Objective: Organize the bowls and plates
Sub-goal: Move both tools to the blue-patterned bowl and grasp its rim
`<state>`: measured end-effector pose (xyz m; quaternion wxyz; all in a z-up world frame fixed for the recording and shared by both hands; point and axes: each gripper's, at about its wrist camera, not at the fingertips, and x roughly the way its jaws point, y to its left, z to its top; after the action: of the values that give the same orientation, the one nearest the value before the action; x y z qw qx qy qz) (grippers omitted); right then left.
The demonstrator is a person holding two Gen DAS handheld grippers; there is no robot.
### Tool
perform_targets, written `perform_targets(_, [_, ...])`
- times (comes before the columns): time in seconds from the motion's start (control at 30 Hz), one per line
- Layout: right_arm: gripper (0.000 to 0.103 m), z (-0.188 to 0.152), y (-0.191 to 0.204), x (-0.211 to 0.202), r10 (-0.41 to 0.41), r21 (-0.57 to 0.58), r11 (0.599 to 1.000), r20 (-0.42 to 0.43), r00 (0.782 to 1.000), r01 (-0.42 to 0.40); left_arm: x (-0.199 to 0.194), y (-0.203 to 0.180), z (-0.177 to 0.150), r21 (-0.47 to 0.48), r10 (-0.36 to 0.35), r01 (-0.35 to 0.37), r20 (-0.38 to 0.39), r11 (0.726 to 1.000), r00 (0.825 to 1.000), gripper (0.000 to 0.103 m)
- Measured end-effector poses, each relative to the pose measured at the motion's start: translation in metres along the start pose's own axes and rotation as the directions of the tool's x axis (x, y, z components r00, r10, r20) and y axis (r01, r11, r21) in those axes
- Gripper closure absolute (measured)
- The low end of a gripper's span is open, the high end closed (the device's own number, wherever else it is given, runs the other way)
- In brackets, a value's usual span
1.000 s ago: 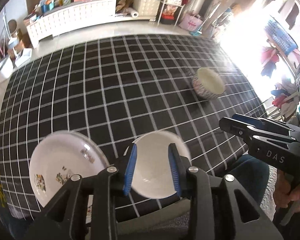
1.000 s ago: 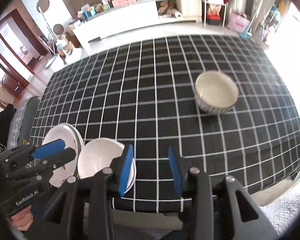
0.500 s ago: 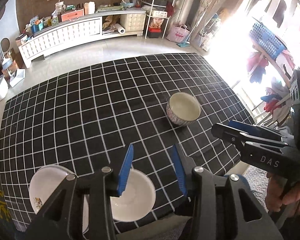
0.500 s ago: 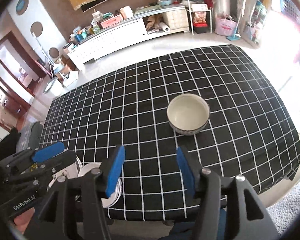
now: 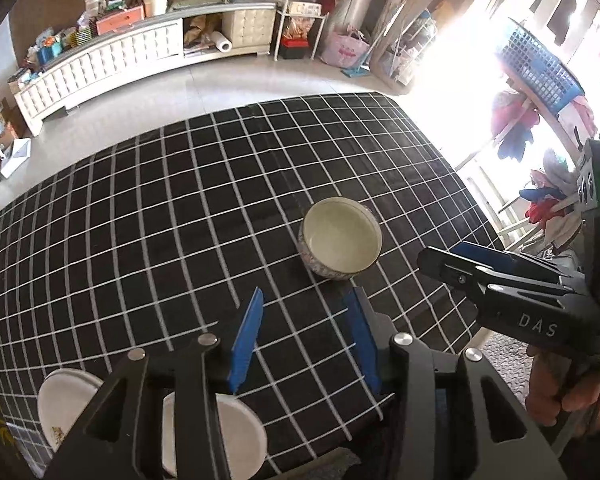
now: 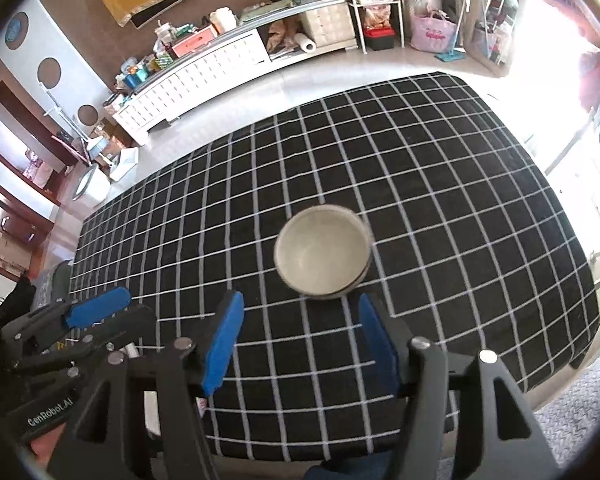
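Note:
A patterned bowl with a cream inside stands on the black checked tablecloth, right of centre; it also shows in the right wrist view. A white plate and a flowered plate lie at the near left edge, partly hidden behind my left gripper's body. My left gripper is open and empty, held high above the near edge. My right gripper is open and empty, just short of the bowl, and shows from the side in the left wrist view.
A long white cabinet with clutter stands across the floor beyond the table. Shelving and bags stand at the back right. A blue basket and hanging clothes are at the bright right side.
Both grippers rose and pulled back from the plates at the near edge. The bowl now sits closer to centre in both views. The plates slid down and mostly out of sight.

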<state>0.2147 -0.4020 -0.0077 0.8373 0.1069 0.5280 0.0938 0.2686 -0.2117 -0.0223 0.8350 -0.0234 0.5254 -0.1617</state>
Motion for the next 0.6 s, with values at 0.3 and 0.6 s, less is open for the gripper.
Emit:
perform_targets(0.3, [0.038,0.024,-0.028,0.031,-0.008,0.043,0.999,-0.056,0.998,0.010,0.060,-0.004,0.033,-0.013,-0.006,0.005,-0.082,1.000,0.997,0.061])
perform_targets(0.6, [0.038,0.036,-0.040,0.069,0.004,0.085,0.996,-0.126,0.992,0.006,0.118,0.004,0.044,-0.048,-0.020,0.012,-0.174,0.999,0.984,0.061])
